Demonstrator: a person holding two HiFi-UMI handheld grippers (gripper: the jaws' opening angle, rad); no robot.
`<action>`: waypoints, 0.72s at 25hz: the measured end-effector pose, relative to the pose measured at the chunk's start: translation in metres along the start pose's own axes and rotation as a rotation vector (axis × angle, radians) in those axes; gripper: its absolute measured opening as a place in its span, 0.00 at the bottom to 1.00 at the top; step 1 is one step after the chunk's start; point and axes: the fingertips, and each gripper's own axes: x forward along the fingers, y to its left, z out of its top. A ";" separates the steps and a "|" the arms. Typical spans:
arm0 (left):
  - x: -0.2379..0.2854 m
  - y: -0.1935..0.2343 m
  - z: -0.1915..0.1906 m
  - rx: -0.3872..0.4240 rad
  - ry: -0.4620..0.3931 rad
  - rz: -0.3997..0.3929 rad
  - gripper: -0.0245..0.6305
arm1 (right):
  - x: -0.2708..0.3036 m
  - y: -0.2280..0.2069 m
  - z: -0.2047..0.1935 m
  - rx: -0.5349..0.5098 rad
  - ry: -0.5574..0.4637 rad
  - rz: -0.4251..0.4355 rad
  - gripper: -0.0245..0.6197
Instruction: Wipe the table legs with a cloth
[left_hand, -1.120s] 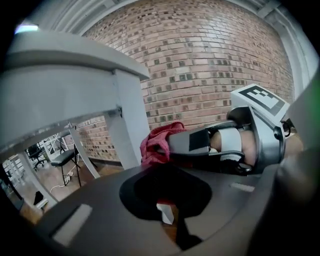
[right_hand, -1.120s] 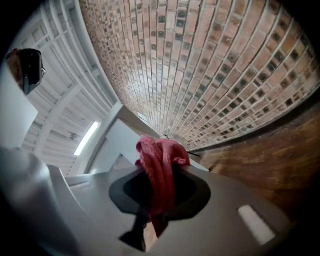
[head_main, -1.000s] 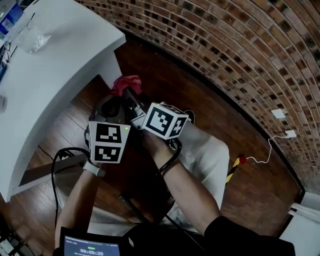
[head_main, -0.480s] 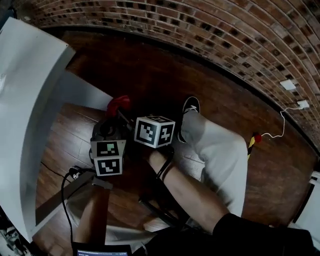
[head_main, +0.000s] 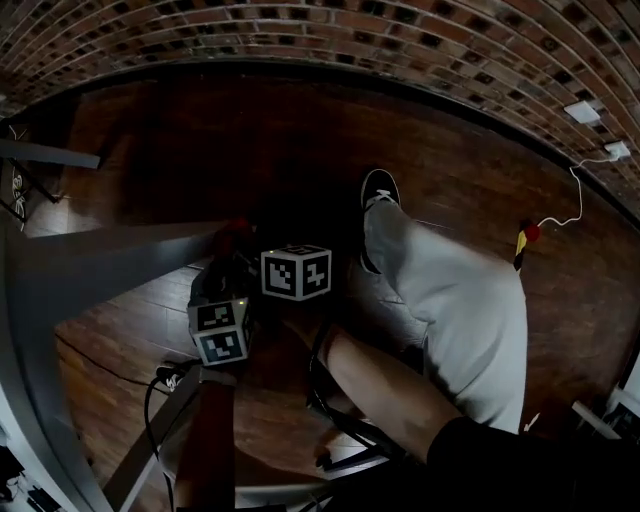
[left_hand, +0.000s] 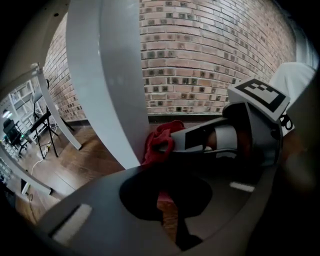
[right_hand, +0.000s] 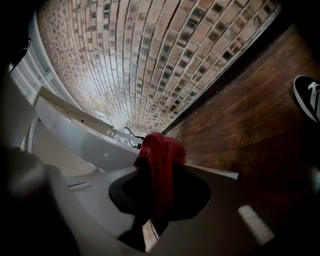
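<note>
Two grippers sit low over the wood floor (head_main: 300, 130), close together beside a pale table leg (left_hand: 107, 75). The right gripper (right_hand: 159, 172) has its jaws clamped on the red cloth (right_hand: 161, 150): the cloth bunches above the tips and a fold runs down between the jaws. In the left gripper view that bunch lies right against the lower part of the leg, at its right edge, and looks to be touching it. The left gripper (left_hand: 167, 195) has its jaws drawn together with only a thin slit between them, and nothing is plainly held there. It points at the leg and the cloth from just behind, with the right gripper just to its right. In the head view the right cube (head_main: 296, 272) is a little further forward than the left cube (head_main: 220, 332). There the cloth shows as a small red patch at the end of the leg. Light trousers (head_main: 450, 300) stretch along the right side, ending in a dark shoe (head_main: 378, 188) on the floor. A brick wall (head_main: 400, 30) runs behind
</note>
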 end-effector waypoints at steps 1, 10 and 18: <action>0.003 -0.001 -0.005 -0.008 0.013 -0.001 0.03 | 0.003 -0.010 -0.003 0.010 0.002 -0.012 0.13; 0.024 -0.013 -0.040 -0.041 0.100 -0.023 0.03 | 0.028 -0.106 -0.031 0.176 0.022 -0.153 0.13; 0.054 -0.017 -0.052 -0.065 0.148 -0.060 0.03 | 0.054 -0.186 -0.061 0.338 0.070 -0.279 0.12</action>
